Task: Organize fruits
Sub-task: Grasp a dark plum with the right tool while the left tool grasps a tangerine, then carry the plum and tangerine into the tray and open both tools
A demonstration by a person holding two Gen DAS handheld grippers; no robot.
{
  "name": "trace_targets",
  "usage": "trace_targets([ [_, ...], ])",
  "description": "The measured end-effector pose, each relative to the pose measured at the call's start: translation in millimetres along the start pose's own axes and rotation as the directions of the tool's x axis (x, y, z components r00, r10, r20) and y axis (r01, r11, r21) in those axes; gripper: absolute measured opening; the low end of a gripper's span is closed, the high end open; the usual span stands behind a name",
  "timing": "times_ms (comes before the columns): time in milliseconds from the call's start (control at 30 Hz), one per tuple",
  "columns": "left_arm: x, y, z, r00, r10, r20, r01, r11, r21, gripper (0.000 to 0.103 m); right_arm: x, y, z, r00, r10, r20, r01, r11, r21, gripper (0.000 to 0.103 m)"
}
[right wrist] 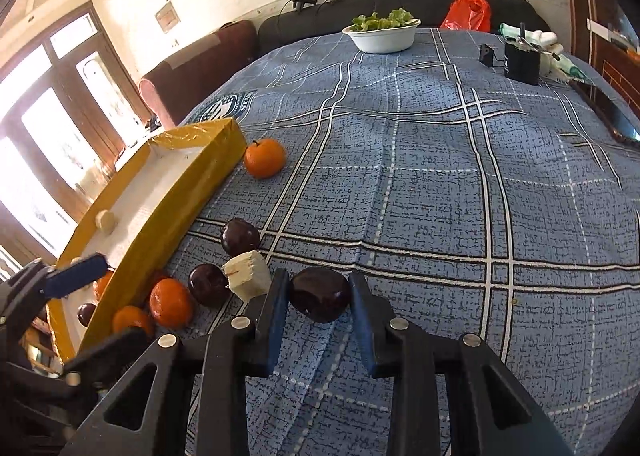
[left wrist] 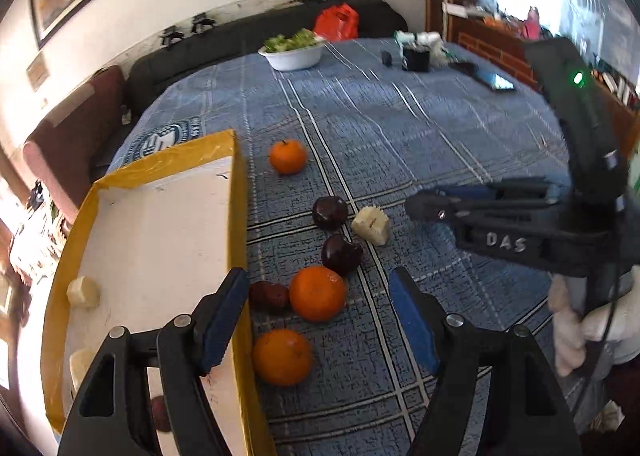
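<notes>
A yellow box with a white floor (left wrist: 236,216) (right wrist: 180,196) lies at the left on the blue plaid cloth. Beside it lie three oranges (left wrist: 318,293) (left wrist: 282,357) (left wrist: 288,156), dark plums (left wrist: 330,212) (left wrist: 341,254) and a pale fruit chunk (left wrist: 372,225) (right wrist: 248,274). Pale pieces (left wrist: 83,292) and a dark fruit (right wrist: 85,313) lie in the box. My left gripper (left wrist: 320,320) is open above the near oranges at the box's wall. My right gripper (right wrist: 320,292) is shut on a dark plum (right wrist: 320,293), just above the cloth.
A white bowl of greens (right wrist: 382,34) stands at the far edge, with a red bag (right wrist: 468,12) behind it. A black container (right wrist: 520,60), small items and a phone (left wrist: 496,80) lie at the far right. A sofa runs along the wall.
</notes>
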State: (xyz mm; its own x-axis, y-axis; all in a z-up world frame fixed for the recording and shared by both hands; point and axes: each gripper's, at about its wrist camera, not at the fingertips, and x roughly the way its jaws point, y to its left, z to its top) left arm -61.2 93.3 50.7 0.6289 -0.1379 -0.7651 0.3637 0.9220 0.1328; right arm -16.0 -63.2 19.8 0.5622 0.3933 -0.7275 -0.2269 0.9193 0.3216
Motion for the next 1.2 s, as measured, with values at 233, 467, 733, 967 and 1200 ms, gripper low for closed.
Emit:
trace_targets([
  [233,31,1,6,0.993,-0.053,-0.102,0.058,0.997,0.054,0.072,0,-11,2,0.999,0.033,-0.006,-0.033,0.998,0.060,0.034],
  [467,43,-17,3,0.983,-0.055,-0.174,0.079,0.988,0.132,0.034,1,-15,3,0.999,0.052,-0.013,-0.051,0.996,0.076,0.034],
  [733,43,-17,2,0.987,-0.064,-0.145,0.074,0.995,0.061,0.034,2,-15,3,0.998,0.056,-0.014,-0.055,0.996,0.076,0.034],
  [967,9,5,-5,0.997,-0.052,-0.054,0.046,0.994,-0.095,0.034,-1,-15,3,0.998,0.059,0.001,-0.059,0.996,0.074,0.034],
  [1200,-50,58,-22,0.998,0.033,0.056,-0.016,0.960,-0.280,0.034,-11,0,3,0.999,-0.004,0.050,0.003,1.000,0.017,0.034],
])
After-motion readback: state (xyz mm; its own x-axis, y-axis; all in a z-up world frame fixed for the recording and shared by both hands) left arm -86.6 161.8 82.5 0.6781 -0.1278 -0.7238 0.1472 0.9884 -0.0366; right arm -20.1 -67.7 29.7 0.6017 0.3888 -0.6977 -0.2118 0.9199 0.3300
